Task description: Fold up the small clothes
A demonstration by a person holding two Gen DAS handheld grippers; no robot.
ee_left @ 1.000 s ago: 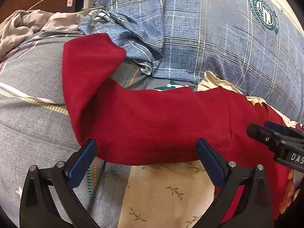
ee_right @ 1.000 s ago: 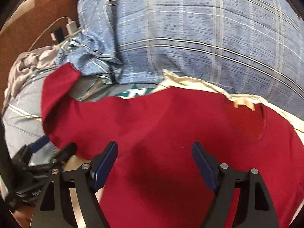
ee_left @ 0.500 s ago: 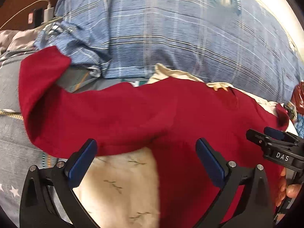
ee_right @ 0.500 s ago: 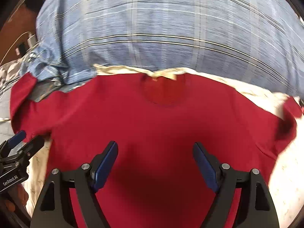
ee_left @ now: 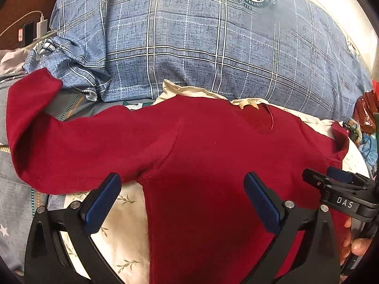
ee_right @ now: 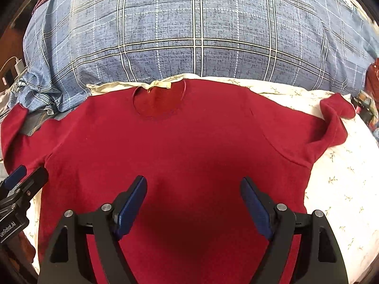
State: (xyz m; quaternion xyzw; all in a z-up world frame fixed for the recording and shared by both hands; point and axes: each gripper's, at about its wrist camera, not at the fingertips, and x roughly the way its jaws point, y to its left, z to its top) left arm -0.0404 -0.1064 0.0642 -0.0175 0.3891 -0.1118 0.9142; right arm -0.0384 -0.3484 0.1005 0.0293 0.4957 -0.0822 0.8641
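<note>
— On the bed, what lies flat?
— A red top (ee_right: 189, 146), spread front-up on a cream sheet (ee_right: 336, 179) with a small leaf print. Its neckline, with a tan label at the back of the neck, points toward a big blue plaid pillow (ee_right: 189, 35) just beyond it.

— And the sleeves?
— Both reach outward. One sleeve runs long across the left wrist view, its cuff lying on grey bedding (ee_left: 16, 189) near the pillow's bunched corner. The other is short in view, its cuff curled up on the sheet at the far right of the right wrist view.

— Where is the right gripper (ee_right: 193, 203)?
— Over the lower middle of the top's body, pointing down at it. Its blue pads stand wide apart and pinch nothing; red cloth shows between them, but whether the tips touch it, I cannot tell.

— The left gripper (ee_left: 182, 201)?
— Near the armpit of the long sleeve, one pad over the sheet, the other over the red body. Spread wide too, gripping nothing.

— Anything else?
— Each claw shows at the edge of the other's view. Fingertips of a hand (ee_left: 355, 243) show behind the right one. A white charger (ee_left: 42, 24) with its cable sits far back on the left, beyond the pillow. Something red and glossy lies at the right edge; I cannot make it out.
</note>
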